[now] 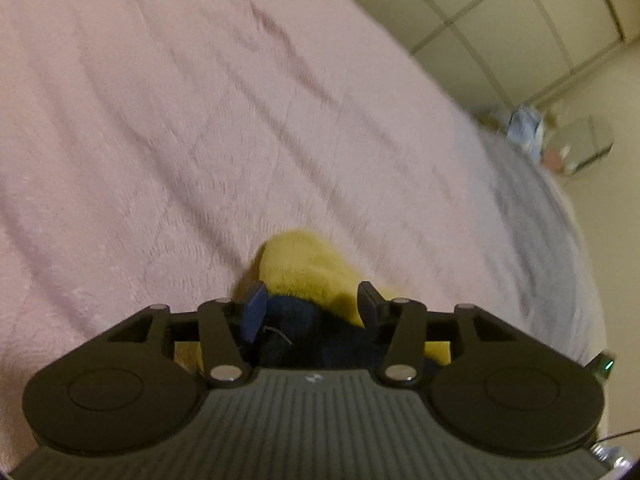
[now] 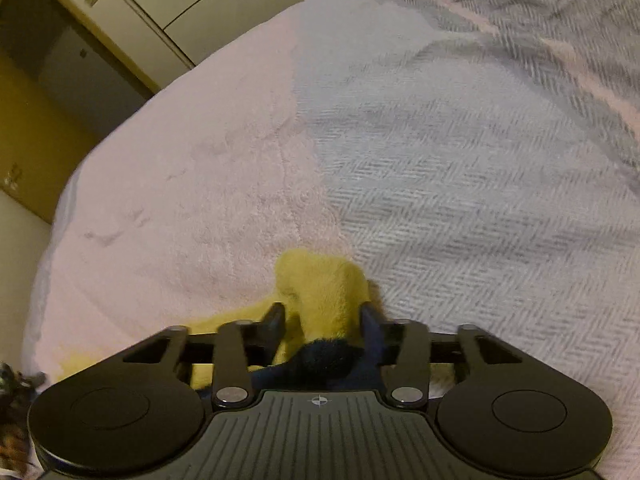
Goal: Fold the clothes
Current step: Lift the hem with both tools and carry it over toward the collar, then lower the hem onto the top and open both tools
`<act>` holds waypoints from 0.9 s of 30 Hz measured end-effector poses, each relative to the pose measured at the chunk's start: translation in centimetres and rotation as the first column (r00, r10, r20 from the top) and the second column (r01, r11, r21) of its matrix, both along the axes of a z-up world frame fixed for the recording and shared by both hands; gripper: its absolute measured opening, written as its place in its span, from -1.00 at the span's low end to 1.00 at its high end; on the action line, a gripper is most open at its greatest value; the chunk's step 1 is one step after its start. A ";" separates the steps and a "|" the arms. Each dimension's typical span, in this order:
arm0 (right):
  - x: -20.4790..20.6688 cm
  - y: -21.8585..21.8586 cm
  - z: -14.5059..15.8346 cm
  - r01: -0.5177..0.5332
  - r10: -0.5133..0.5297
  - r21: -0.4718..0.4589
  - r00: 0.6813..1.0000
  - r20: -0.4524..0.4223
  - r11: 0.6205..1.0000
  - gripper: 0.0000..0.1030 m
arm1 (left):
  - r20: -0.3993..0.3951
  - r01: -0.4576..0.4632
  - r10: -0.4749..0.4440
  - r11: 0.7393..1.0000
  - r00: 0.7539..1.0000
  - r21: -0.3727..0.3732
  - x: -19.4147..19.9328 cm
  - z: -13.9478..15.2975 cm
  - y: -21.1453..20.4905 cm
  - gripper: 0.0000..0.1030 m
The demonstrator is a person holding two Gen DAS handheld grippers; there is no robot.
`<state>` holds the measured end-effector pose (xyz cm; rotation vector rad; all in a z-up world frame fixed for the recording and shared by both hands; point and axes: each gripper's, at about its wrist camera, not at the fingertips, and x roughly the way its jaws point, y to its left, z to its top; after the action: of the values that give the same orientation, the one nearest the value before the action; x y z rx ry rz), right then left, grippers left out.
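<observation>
Yellow garment (image 1: 308, 268) bunched between both claws' fingers over the bed (image 1: 160, 120).

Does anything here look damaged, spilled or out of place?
Nothing stands out. Each gripper, left and right, has bunched yellow cloth between its fingers above the pink blanket.

Both grippers' jaws partly parted.
</observation>
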<state>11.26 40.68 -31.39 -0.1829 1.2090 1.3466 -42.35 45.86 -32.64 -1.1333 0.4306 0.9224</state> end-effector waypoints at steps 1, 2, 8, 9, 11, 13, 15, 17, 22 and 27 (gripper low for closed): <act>0.0 0.0 0.0 0.007 -0.007 -0.004 1.000 -0.011 1.000 -0.07 | -0.017 0.012 -0.012 1.000 1.000 0.002 0.4 -0.5 0.3 -0.30; -0.2 0.1 0.0 0.008 -0.008 -0.011 1.000 -0.014 1.000 -0.07 | -0.022 0.023 -0.023 1.000 1.000 0.002 0.9 -0.9 0.4 -0.53; -0.6 -1.2 2.5 0.006 -0.006 0.129 1.000 0.001 0.992 -0.76 | 0.059 0.005 -0.020 0.971 0.998 0.237 -0.4 2.0 -1.8 -0.89; -0.6 -1.4 3.0 0.008 -0.009 0.150 1.000 0.007 0.989 -0.76 | 0.044 -0.004 -0.007 0.969 0.999 0.247 -0.6 2.0 -1.8 -0.89; -0.7 -1.2 2.9 0.010 -0.014 0.137 1.000 0.026 0.991 -0.76 | 0.002 -0.021 0.021 0.976 1.000 0.216 -0.8 1.0 -1.4 -0.88; -1.0 0.0 1.3 0.011 -0.013 0.033 0.998 0.057 0.999 -0.76 | -0.075 -0.006 0.018 0.986 0.997 0.166 -0.1 -0.7 -0.7 -0.85; -1.4 1.0 -0.3 0.008 -0.002 -0.063 0.997 0.083 0.998 -0.65 | -0.178 0.044 -0.016 0.988 0.984 0.151 1.2 -1.8 -0.4 -0.80; -1.9 1.3 -0.3 0.017 -0.004 -0.095 0.992 0.127 0.995 -0.02 | -0.219 0.062 -0.020 0.980 0.975 0.186 1.8 -1.0 -0.7 -0.75; -3.2 -1.3 4.3 0.011 -0.004 -0.021 0.961 0.277 1.000 0.10 | -0.256 0.034 0.024 0.975 0.966 0.219 0.3 2.5 -3.4 -0.73; -7.4 -7.8 7.5 -0.144 0.129 0.005 0.901 0.415 0.990 0.10 | -0.181 0.026 0.017 0.972 0.983 0.233 -0.5 6.6 -9.7 -0.73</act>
<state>3.82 32.92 -23.86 -0.5110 0.8233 1.3636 -42.85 36.11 -26.05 -0.8358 0.4592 1.0484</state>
